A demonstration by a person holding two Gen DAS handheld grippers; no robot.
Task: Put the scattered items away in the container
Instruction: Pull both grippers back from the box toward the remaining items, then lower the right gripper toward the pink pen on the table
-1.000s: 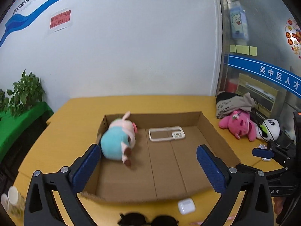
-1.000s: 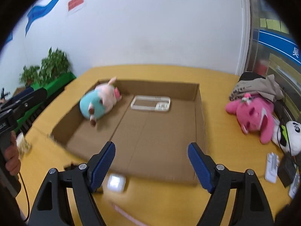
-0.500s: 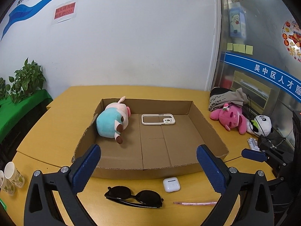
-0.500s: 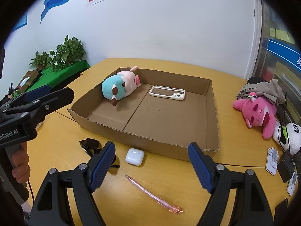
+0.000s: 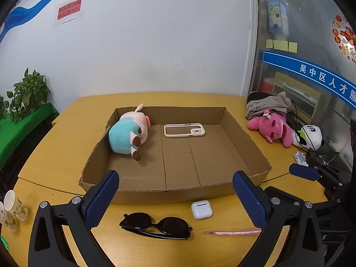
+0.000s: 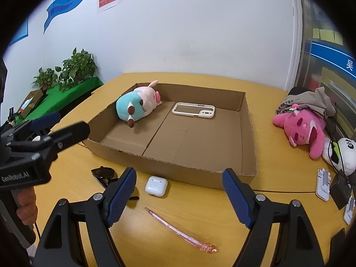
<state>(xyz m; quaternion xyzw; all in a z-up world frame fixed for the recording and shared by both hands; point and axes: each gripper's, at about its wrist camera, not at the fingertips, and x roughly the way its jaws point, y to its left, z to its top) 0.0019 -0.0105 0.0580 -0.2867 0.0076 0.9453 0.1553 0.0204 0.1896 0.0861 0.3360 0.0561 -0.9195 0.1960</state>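
Note:
A shallow cardboard box (image 5: 175,190) (image 6: 169,168) lies on the yellow table. Inside it are a teal-and-pink plush (image 5: 128,133) (image 6: 138,105) at the left and a cream phone case (image 5: 184,130) (image 6: 194,110) at the back. On the table in front of the box lie black sunglasses (image 5: 155,223) (image 6: 103,174), a white earbud case (image 5: 201,209) (image 6: 156,185) and a pink pen (image 5: 231,232) (image 6: 180,231). My left gripper (image 5: 175,198) is open and empty above these items. My right gripper (image 6: 179,194) is open and empty, over the earbud case and pen.
A pink plush (image 5: 272,128) (image 6: 303,129), a panda plush (image 5: 309,136) and folded cloth (image 5: 267,105) lie at the table's right. White chargers (image 6: 323,183) lie at the right edge. Paper cups (image 5: 10,209) stand at the left edge. Plants (image 6: 71,71) stand beyond the table.
Both grippers have drawn back from the box and risen. The sunglasses, earbud case and pen in front of the box have come into full view. Both stay open.

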